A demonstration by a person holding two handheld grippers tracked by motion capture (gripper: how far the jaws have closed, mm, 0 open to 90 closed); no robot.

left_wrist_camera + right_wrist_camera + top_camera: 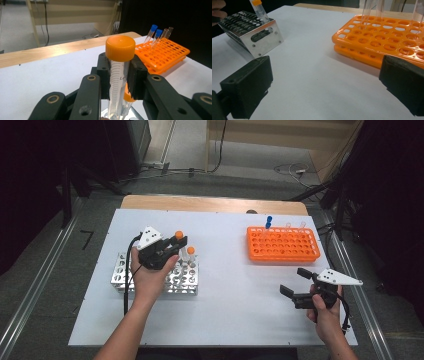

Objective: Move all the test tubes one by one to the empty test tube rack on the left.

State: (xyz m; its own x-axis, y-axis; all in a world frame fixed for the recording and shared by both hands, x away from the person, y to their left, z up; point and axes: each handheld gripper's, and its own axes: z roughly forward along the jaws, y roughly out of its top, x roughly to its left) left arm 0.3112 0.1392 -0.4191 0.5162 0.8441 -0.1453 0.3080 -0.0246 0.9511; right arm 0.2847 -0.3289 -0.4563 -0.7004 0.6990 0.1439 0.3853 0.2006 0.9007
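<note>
White counter, two racks on it.
Metal rack sits left, orange rack right toward the far edge, well apart; bare wooden strip shows along the counter's far side.

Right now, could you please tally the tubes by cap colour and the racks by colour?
Orange-capped tubes: 2, one in the left gripper, one in the metal rack
Blue-capped tubes: 2, in the orange rack
Uncapped clear tubes: 2, same rack
Metal racks: 1
Orange racks: 1
Total: 6 tubes, 2 racks
</note>
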